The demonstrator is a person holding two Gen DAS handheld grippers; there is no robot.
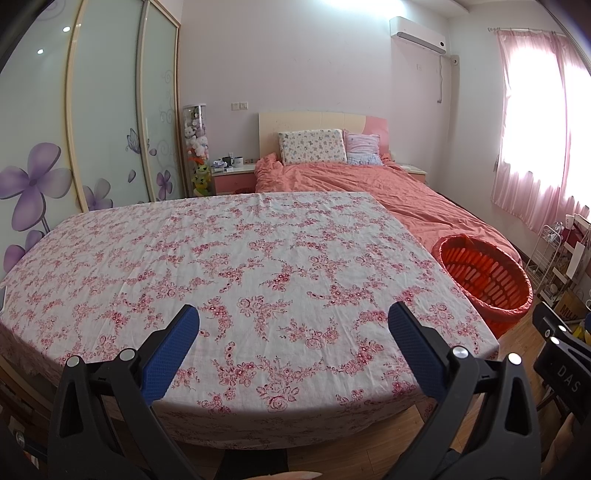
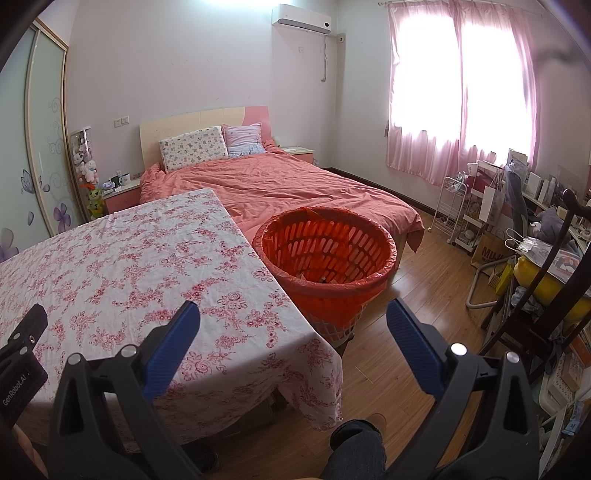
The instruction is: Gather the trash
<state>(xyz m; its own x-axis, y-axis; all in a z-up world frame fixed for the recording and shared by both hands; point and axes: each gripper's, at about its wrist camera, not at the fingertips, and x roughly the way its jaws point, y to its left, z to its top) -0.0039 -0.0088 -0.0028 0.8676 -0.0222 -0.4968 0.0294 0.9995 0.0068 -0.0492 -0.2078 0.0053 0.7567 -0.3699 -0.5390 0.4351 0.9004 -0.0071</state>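
Two pairs of tongs, left tongs [image 1: 293,319] and right tongs [image 2: 293,317], hover released and empty above the floral tabletop [image 1: 221,258]. No trash shows there. An orange-lined waste basket [image 2: 328,258] stands just beside the tabletop's corner, probably for easy dropping; scraps lie inside.

Bedroom, inspected with the bed [image 2: 280,184] as reference. The bed is standing against the pale back wall [image 2: 184,66], wearing a rumpled salmon cover, with two pillows [image 2: 194,147] leaning on the cream-and-pink headboard [image 1: 321,122]. An air conditioner [image 2: 301,18] is hanging on the wall above the headboard. A window behind pink curtains [image 2: 461,92] is letting in strong daylight to the bed's right. A sliding wardrobe [image 1: 103,110] with purple flower decals is standing to the bed's left, a pink nightstand [image 1: 232,179] between them. A table under a floral cloth [image 1: 221,277] is sitting at the bed's foot. Wood flooring [image 2: 399,332] is showing beside it; cluttered shelving [image 2: 480,206] is lining the window side.
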